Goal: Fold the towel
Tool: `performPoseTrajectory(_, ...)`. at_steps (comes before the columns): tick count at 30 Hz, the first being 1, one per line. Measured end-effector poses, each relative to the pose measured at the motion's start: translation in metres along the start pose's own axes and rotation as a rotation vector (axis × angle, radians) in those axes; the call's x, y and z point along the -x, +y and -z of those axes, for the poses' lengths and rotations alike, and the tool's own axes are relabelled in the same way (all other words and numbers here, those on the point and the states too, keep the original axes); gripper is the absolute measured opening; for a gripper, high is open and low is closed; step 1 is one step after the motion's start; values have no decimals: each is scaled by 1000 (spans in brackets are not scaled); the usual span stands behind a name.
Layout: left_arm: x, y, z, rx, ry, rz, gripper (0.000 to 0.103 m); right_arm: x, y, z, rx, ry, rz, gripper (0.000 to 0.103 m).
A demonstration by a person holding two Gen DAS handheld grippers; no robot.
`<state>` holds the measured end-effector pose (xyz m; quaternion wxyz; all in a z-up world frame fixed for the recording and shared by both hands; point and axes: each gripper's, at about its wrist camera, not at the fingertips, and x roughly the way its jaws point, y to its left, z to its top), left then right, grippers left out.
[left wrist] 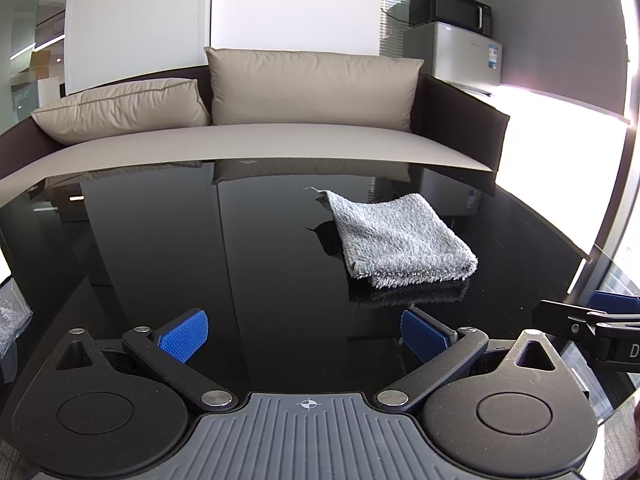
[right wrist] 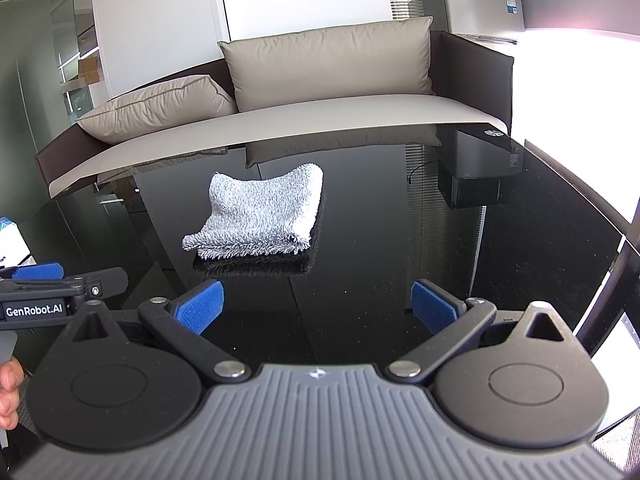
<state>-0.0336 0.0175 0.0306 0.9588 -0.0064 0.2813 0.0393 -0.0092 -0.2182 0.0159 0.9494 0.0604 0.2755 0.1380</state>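
Observation:
A grey fluffy towel (left wrist: pixel 402 236) lies folded into a small square on the glossy black table (left wrist: pixel 240 240), ahead and to the right of my left gripper (left wrist: pixel 306 334). That gripper is open, its blue pads wide apart and empty, well short of the towel. In the right wrist view the same towel (right wrist: pixel 264 214) rests ahead and slightly left of my right gripper (right wrist: pixel 318 308), which is also open and holds nothing. The right gripper's tip (left wrist: pixel 588 320) shows at the right edge of the left view. The left gripper's body (right wrist: pixel 48 292) shows at the left edge of the right view.
A dark sofa with beige cushions (left wrist: pixel 312 84) stands just beyond the table's far edge. A small fridge with a microwave (left wrist: pixel 450 8) on top sits at the back right. A hand (right wrist: pixel 10 392) appears at the lower left. A plastic bag (left wrist: pixel 12 316) lies at the left edge.

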Motion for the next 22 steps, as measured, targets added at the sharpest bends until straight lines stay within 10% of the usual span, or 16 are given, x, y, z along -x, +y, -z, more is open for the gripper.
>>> performPoseTrajectory(22, 5, -4, 4, -8, -2, 4, 102, 0, 0, 4, 4, 13, -10, 102)
